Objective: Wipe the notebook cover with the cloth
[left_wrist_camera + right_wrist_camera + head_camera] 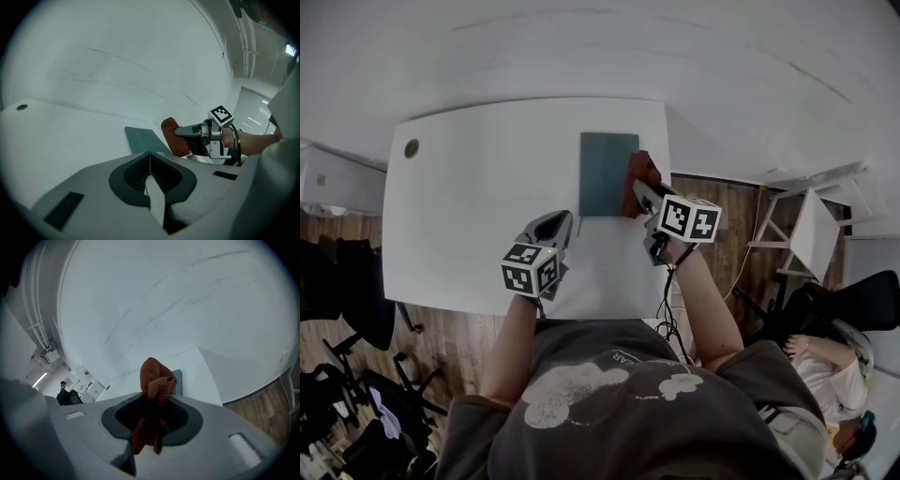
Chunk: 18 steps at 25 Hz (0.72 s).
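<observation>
Holding a bunched rust-red cloth (pixel 155 380) clamped between its jaws, the right gripper (pixel 645 195) hangs at the right-hand long edge of the dark teal, flat rectangular notebook (pixel 608 173). The notebook lies closed on the white bench (pixel 469 197), toward the far right part of the top, with its long sides running away from the person. Seen from the head view, the cloth laps over that right edge. In the left gripper view it droops beside the cover, and I cannot tell whether it actually presses on the cover or only on the bench next to it.

The left gripper (pixel 553 227) hovers over bare bench nearer the person, off to the near-left of the notebook and clear of it. Its jaws are pressed together with nothing between them.

As for progress, the preparation looks finished: the cloth is in a firm grip and sits right at the notebook. The wiping itself appears to be at its very start or not yet begun, since the cloth is at one margin and nearly the whole cover lies uncovered to its left. No smear or dust shows on the cover, so cleanliness gives no clue. What remains, by my reading, is to draw the cloth across the full cover, possibly with the left gripper steadying the notebook.
</observation>
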Tool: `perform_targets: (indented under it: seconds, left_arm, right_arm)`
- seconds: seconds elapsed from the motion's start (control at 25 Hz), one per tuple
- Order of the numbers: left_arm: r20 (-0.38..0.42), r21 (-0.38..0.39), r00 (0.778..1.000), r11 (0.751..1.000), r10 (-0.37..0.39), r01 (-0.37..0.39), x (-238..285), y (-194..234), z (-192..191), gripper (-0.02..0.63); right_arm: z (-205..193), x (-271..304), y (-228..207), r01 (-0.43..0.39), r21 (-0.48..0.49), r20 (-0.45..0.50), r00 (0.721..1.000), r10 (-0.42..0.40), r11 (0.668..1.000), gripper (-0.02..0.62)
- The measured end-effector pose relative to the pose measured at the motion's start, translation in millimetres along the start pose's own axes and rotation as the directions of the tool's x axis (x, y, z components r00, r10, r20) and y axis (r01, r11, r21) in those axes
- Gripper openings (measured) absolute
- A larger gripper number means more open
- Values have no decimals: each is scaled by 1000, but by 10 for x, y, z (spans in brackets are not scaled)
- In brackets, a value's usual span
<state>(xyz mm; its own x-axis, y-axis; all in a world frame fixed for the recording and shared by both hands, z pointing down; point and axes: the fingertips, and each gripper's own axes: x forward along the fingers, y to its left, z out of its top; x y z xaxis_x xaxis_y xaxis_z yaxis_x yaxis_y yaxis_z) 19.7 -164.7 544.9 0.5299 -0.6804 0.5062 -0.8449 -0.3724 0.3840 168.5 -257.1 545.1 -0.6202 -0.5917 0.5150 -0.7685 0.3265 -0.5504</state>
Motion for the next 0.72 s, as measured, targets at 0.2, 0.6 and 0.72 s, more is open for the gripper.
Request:
perform_targets:
  seconds: [0.2,0.6,0.72]
  left_arm:
    - [-35,1,999,1000,1,-1,169,-14,-47,0]
    - [-126,6,992,1000,-28,29,502,-56,-247,-1]
    - [-147,18,989,999,-32,35,591,-27,-275,-2]
  right_arm:
    - [86,118,-37,-23,-13,0,1000,23,1000,106]
    - [303,238,-9,-38,-32,18,999,38,999,106]
    - [352,312,12,-42,-31,14,999,43,999,106]
